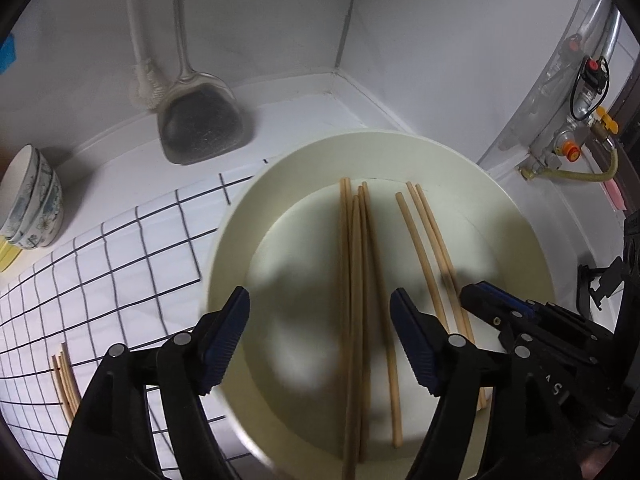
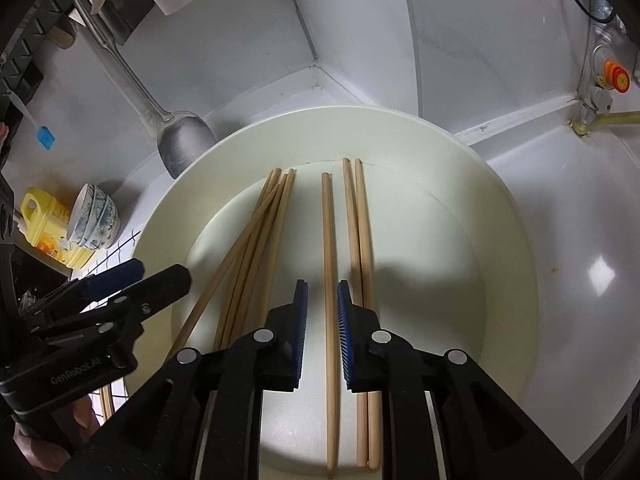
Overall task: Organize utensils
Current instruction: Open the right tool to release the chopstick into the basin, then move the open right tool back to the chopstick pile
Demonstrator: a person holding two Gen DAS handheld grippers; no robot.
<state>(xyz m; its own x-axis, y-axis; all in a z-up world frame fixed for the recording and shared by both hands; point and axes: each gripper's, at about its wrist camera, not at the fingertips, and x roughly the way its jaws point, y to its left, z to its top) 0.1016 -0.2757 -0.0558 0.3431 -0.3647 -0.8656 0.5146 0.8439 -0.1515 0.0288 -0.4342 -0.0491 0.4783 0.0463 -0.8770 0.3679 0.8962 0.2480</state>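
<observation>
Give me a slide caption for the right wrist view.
Right gripper open astride a single chopstick in the cream basin, left gripper alongside.

Metal spatula (image 1: 202,124), blade down against the white wall, on the worktop (image 1: 120,152). Stack of floral bowls (image 1: 34,200), tipped on its side, far left. Yellow jug (image 2: 46,224) just behind the bowls. Checked cloth (image 1: 100,264) spread over the worktop. Gas valve (image 1: 576,136) with yellow hose (image 1: 584,176), right wall.

Chopsticks (image 1: 354,280) in cream basin (image 1: 232,248)
</observation>
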